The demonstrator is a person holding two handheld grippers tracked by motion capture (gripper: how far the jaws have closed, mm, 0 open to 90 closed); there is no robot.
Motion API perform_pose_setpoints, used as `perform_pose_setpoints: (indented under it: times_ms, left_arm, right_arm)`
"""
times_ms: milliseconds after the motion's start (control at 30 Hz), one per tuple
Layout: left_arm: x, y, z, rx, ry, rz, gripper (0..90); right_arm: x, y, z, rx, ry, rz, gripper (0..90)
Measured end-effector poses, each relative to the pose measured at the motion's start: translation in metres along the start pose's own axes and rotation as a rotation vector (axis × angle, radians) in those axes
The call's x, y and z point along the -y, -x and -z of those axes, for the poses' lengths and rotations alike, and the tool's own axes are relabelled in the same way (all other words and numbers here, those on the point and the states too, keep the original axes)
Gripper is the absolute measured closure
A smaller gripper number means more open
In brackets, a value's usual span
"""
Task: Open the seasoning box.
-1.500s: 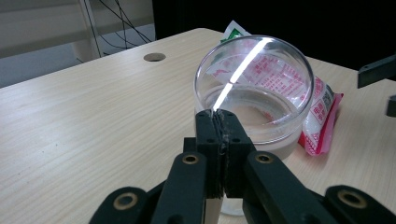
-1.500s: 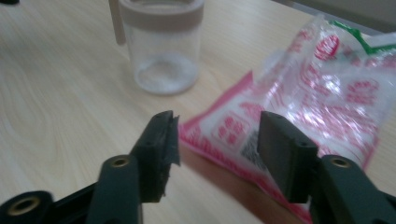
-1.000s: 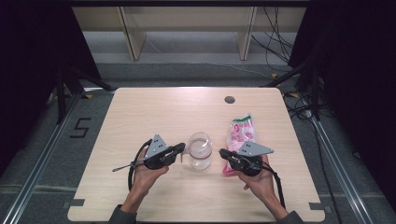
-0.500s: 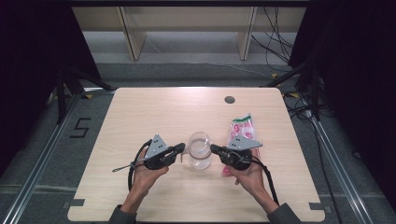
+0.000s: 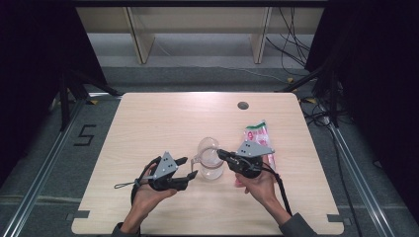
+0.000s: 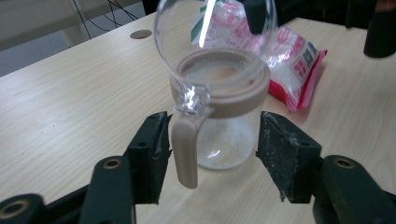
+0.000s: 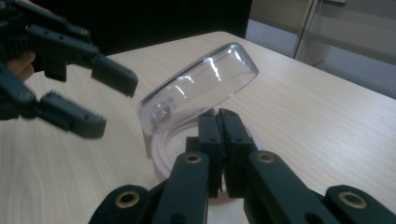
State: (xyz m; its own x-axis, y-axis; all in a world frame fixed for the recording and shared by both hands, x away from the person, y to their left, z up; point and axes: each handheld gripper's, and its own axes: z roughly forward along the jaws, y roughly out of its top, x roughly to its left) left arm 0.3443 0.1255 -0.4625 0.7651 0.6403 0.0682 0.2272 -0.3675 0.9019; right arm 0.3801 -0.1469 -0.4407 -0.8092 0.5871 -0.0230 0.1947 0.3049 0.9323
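Note:
A clear glass jar (image 6: 224, 140) with a beige collar and handle (image 6: 184, 144) stands on the table (image 5: 148, 123). Its clear dome lid (image 6: 215, 37) is tipped up on its hinge. My left gripper (image 6: 212, 149) has just been opening; the jar sits between its pads with small gaps on both sides. My right gripper (image 7: 219, 116) is shut, its tips under the raised lid (image 7: 201, 88) above the collar (image 7: 168, 140). From above, the left gripper (image 5: 190, 167) is left of the jar (image 5: 211, 165) and the right gripper (image 5: 220, 153) reaches in from the right.
A pink and white bag (image 5: 259, 138) lies on the table right of the jar, partly under my right hand. A small round hole (image 5: 242, 105) sits near the far edge. Shelf legs and cables lie on the floor beyond the table.
My left gripper's jaws have opened off the jar. The right gripper has moved left and slightly up, from beside the bag to the jar's rim.

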Motion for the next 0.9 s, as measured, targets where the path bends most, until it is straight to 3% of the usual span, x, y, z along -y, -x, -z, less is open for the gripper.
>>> perform_pose_setpoints:
  times_ms: [33, 67, 100, 133, 233, 433, 633, 667, 733, 833, 900]
  left_arm:
    - [0.002, 0.001, 0.0, 0.003, 0.002, 0.007, 37.8]
    - [0.004, 0.002, 0.0, 0.001, 0.0, 0.021, 35.7]
    - [0.005, 0.0, 0.0, -0.003, -0.007, 0.003, 35.7]
    - [0.008, 0.001, 0.0, -0.02, -0.008, 0.037, 34.2]
    - [0.017, 0.001, 0.0, -0.028, -0.008, 0.062, 32.3]
    - [0.027, 0.0, 0.002, -0.037, -0.021, 0.088, 32.3]
    - [0.03, -0.001, 0.003, -0.044, -0.016, 0.11, 32.0]
    - [0.029, -0.004, 0.003, -0.045, -0.017, 0.083, 31.9]
    - [0.031, -0.002, 0.003, -0.055, -0.02, 0.107, 31.6]
    - [0.031, -0.003, 0.002, -0.044, -0.021, 0.118, 30.7]
    - [0.03, -0.004, 0.004, -0.03, -0.004, 0.139, 30.4]
  right_arm:
    - [-0.002, -0.001, 0.0, 0.01, -0.001, 0.015, 88.7]
    - [-0.003, -0.004, -0.001, 0.017, 0.002, -0.003, 88.2]
    - [-0.003, -0.004, -0.001, 0.017, 0.002, -0.003, 88.2]
    - [-0.005, -0.004, -0.002, 0.001, -0.008, 0.024, 87.8]
    - [-0.012, -0.011, -0.006, 0.007, 0.003, 0.048, 87.6]
    - [-0.022, -0.022, -0.013, -0.004, 0.019, 0.111, 87.0]
    - [-0.025, -0.031, -0.02, -0.027, 0.013, 0.124, 86.6]
    - [-0.026, -0.032, -0.02, -0.037, 0.012, 0.129, 86.5]
    - [-0.028, -0.035, -0.022, -0.045, 0.022, 0.132, 86.0]
    - [-0.03, -0.035, -0.016, -0.033, 0.021, 0.119, 83.8]
    - [-0.032, -0.027, -0.01, -0.017, 0.029, 0.144, 81.6]
